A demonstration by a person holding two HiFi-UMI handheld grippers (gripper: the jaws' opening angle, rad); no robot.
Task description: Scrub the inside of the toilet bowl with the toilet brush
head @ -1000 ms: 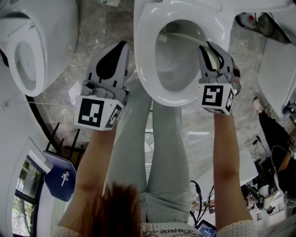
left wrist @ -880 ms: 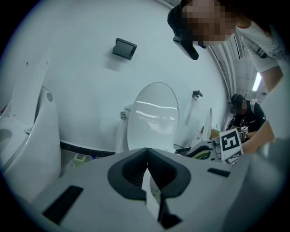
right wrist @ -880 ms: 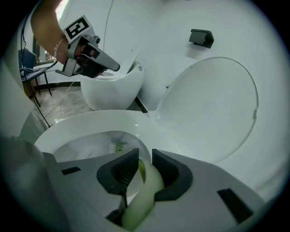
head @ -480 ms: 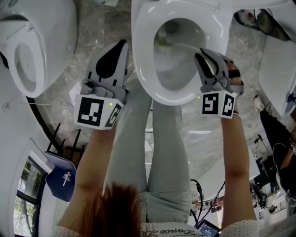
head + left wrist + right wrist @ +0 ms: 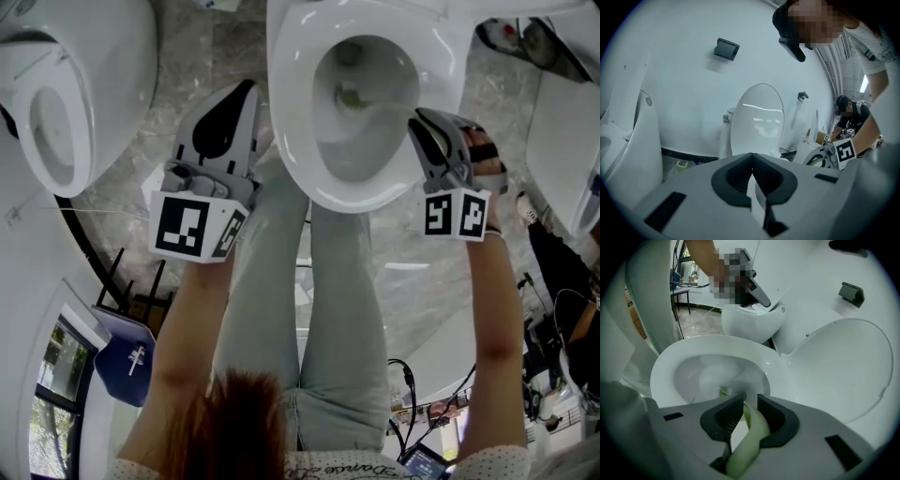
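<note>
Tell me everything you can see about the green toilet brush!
The pale green plastic toilet brush has a long, slightly curved handle and a small bristly head. The right gripper holds the handle's near end between its dark jaws, shut on it. The handle slants down over the rim of the white ceramic toilet bowl, and the head sits low inside, against the inner wall as far as I can tell.

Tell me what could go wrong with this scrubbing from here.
1. The right gripper pinches only the thin curved handle of the toilet brush; hard scrubbing might twist it or let it slip.
2. The brush head is down in the toilet bowl and the person's legs stand right at its front, so a quick stroke may flick water onto them.
</note>
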